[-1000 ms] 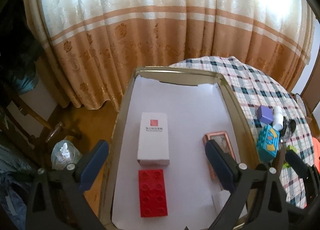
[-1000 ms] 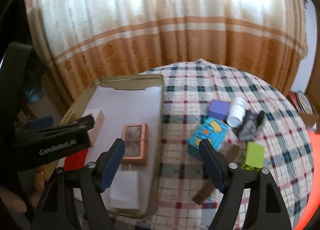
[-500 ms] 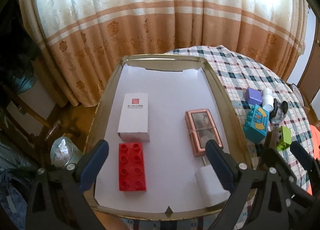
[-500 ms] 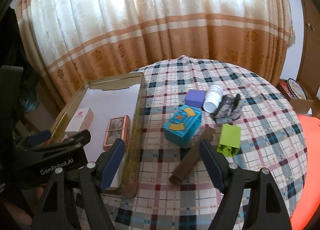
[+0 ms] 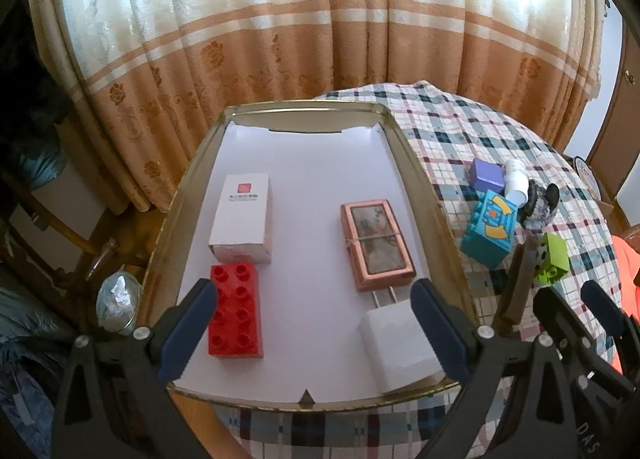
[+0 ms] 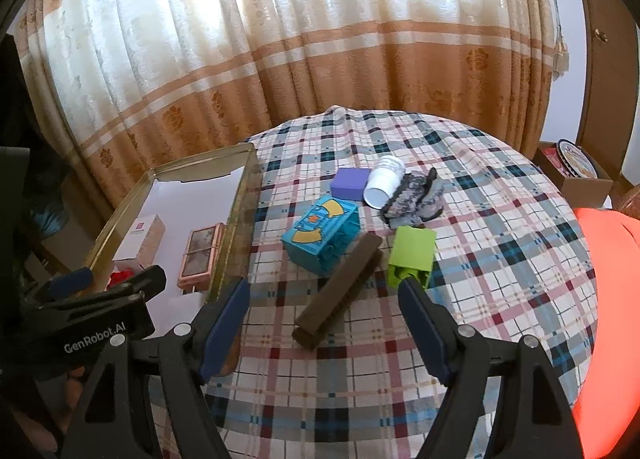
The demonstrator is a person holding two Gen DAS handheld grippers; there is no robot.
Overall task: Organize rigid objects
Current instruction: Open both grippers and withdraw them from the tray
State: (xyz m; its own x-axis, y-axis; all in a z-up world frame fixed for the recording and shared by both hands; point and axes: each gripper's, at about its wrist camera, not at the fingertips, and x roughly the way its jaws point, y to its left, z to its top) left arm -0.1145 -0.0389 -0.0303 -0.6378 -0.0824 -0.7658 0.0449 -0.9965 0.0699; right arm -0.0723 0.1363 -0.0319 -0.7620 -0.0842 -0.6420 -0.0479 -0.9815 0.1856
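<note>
A gold tray (image 5: 424,179) lined with white paper holds a white box (image 5: 242,215), a red brick (image 5: 235,315), a copper-framed box (image 5: 376,243) and a white block (image 5: 400,347). My left gripper (image 5: 312,331) hovers open over the tray's near end, empty. On the checked cloth lie a teal block (image 6: 320,235), a brown brush (image 6: 340,291), a green block (image 6: 412,255), a purple block (image 6: 350,183), a white cup (image 6: 382,185) and a grey cloth item (image 6: 416,199). My right gripper (image 6: 324,319) stands open above the brush's near end, holding nothing.
A draped curtain (image 6: 320,59) hangs behind the round table (image 6: 500,259). The tray sticks out past the table's left edge. An orange surface (image 6: 608,279) lies at the right. A cardboard box with a tin (image 6: 576,167) stands beyond the table. A glass jar (image 5: 118,299) sits low at left.
Both grippers have drawn back toward the table's near side, so the tray's near rim and more of the cloth show. The right view swung rightward from the tray to the loose objects.
</note>
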